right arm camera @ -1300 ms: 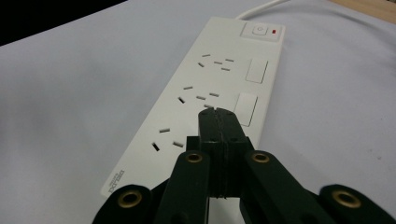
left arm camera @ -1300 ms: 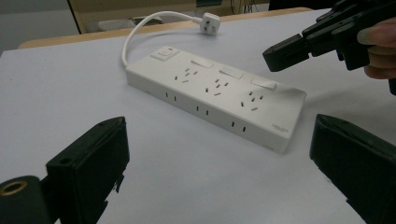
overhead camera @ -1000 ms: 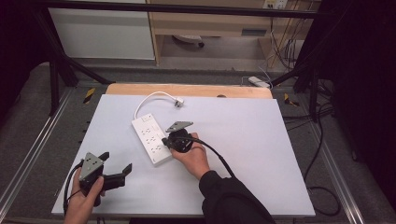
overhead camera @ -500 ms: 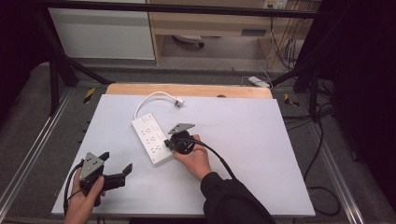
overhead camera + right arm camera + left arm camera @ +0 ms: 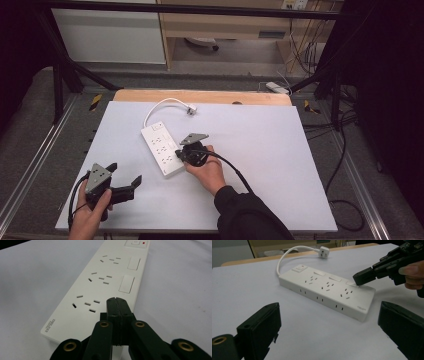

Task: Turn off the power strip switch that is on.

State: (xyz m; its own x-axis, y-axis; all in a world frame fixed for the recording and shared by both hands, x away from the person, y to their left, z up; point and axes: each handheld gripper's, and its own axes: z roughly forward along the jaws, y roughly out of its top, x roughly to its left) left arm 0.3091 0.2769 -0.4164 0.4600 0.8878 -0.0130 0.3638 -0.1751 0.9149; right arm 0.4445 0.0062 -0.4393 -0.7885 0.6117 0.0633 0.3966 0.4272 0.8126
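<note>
Now | right gripper [image 5: 117, 301] jaws together on power strip [image 5: 100, 287] | left gripper [image 5: 332, 330] jaws apart | strip logo unreadable

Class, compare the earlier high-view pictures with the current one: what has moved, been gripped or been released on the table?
Nothing visibly changed. The right claw stays shut, its tip on the power strip at its end switch; the left claw stays open near the table's front edge, holding nothing.

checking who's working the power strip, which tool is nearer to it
Right. The right tool, jaws shut, has its tip on the power strip at its near-end switch; the left tool stands open on the table, apart from it.
</note>
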